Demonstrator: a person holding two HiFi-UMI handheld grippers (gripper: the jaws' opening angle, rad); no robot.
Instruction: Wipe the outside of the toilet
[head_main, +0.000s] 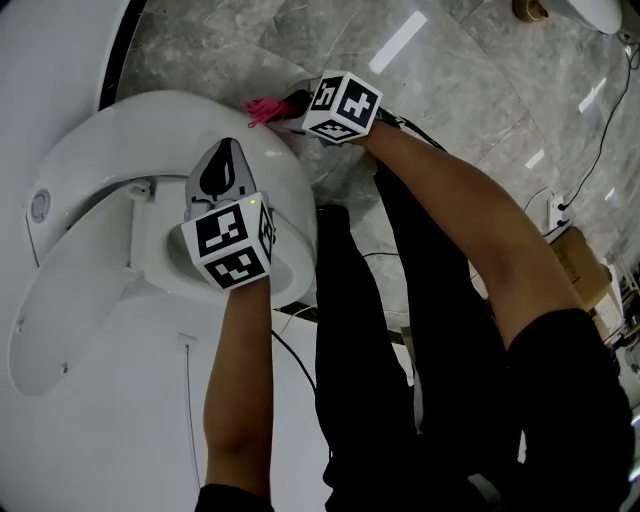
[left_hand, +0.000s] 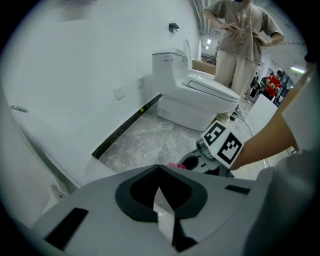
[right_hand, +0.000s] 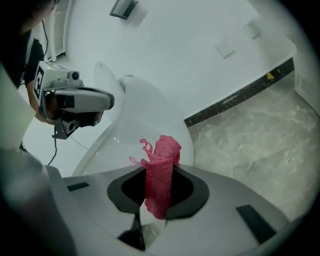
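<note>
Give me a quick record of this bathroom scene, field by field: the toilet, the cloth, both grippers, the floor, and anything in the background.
toilet: white, lid open
cloth: pink, at the front edge of the toilet's rim
right gripper: jaws shut on the cloth
left gripper: jaws shut, nothing in them, held above the toilet
floor: grey marbled tiles
background: second toilet, with a person standing beyond it
</note>
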